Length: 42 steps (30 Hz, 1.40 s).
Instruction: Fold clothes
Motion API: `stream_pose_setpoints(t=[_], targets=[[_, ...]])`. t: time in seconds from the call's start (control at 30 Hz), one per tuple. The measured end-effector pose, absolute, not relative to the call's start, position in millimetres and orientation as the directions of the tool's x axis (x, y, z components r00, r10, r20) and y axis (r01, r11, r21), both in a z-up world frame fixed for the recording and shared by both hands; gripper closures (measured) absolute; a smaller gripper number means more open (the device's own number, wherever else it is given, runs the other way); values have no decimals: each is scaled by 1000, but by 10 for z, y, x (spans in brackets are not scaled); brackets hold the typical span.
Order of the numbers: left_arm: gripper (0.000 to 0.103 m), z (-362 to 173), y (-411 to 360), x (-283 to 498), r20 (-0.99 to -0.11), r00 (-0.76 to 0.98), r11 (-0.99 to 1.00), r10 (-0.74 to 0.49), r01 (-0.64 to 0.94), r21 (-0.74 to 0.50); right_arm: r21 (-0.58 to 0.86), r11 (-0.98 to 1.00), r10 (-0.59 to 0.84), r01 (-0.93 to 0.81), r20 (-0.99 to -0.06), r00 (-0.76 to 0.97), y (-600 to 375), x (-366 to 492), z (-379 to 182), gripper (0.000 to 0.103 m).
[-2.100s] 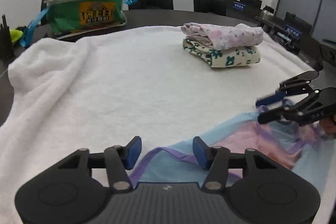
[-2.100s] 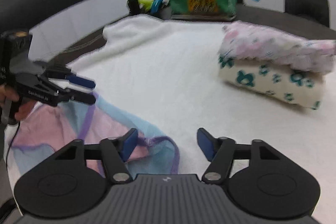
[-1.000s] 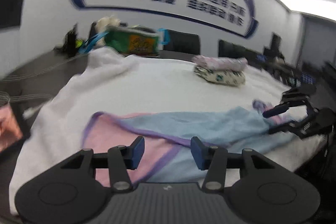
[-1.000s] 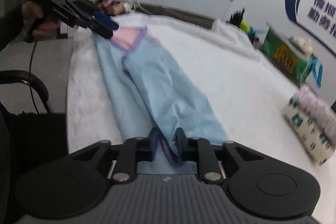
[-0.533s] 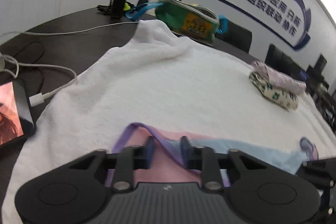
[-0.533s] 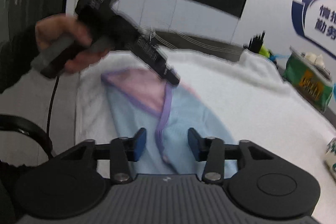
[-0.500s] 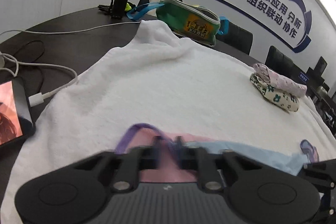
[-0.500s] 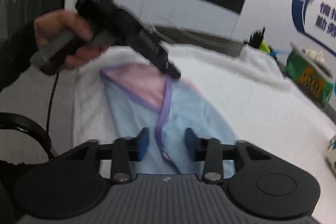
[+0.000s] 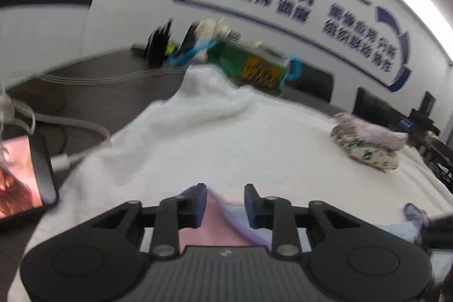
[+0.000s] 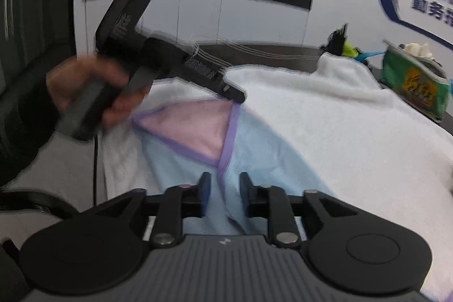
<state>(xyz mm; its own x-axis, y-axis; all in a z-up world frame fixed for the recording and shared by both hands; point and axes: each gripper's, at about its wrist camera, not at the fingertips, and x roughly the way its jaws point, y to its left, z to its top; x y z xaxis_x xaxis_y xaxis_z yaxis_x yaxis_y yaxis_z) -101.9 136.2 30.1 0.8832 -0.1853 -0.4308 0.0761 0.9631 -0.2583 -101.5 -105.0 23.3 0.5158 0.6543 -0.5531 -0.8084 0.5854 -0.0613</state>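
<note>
A: Where does the light blue and pink garment with purple trim (image 10: 198,137) lie?

B: It lies spread on the white fluffy towel (image 9: 232,137) that covers the dark table (image 9: 93,92), at the near edge. The pink panel faces up at one end and the blue cloth runs toward the right gripper (image 10: 223,190).

A: How does the right gripper stand?

B: Its blue-padded fingers are parted a little, with the purple seam of the garment running between them. Nothing is pinched there.

A: And the left gripper (image 9: 223,203)?

B: Its fingers stand apart too, over the pink corner and purple edge, clamping nothing. In the right wrist view a hand (image 10: 93,92) holds that tool, its tip at the top of the pink panel; whether it touches is unclear through blur.

A: What else is on the table?

B: A stack of two folded floral cloths (image 9: 368,145) sits far off on the towel. Beyond the towel stands a green zipped bag with blue straps (image 9: 249,67). A phone with a lit screen (image 9: 22,174) and a white cable (image 9: 70,132) lie to the left.
</note>
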Motion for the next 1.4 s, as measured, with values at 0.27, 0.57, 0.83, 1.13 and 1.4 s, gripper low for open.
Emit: stream_pose_setpoints(t=[0.27, 0.57, 0.83, 1.13, 1.4], targets=[[69, 257, 258, -1155, -425, 818, 916, -388, 393, -81, 67, 833, 496, -549, -530, 688, -1866, -1020, 299, 77], [71, -4, 115, -1111, -515, 769, 904, -379, 428, -26, 40, 944, 294, -326, -548, 783, -2538, -1393, 110, 68], [65, 153, 127, -1230, -462, 796, 905, -391, 423, -37, 52, 995, 101, -86, -470, 877, -3134, -1385, 383, 56], [56, 169, -275, -1142, -460, 770, 860, -442, 509, 27, 167, 986, 109, -19, -549, 828, -3339, -678, 435, 48], [54, -7, -325, -958, -541, 734, 882, -410, 471, -28, 99, 994, 106, -53, -671, 734, -3202, -92, 273, 41]])
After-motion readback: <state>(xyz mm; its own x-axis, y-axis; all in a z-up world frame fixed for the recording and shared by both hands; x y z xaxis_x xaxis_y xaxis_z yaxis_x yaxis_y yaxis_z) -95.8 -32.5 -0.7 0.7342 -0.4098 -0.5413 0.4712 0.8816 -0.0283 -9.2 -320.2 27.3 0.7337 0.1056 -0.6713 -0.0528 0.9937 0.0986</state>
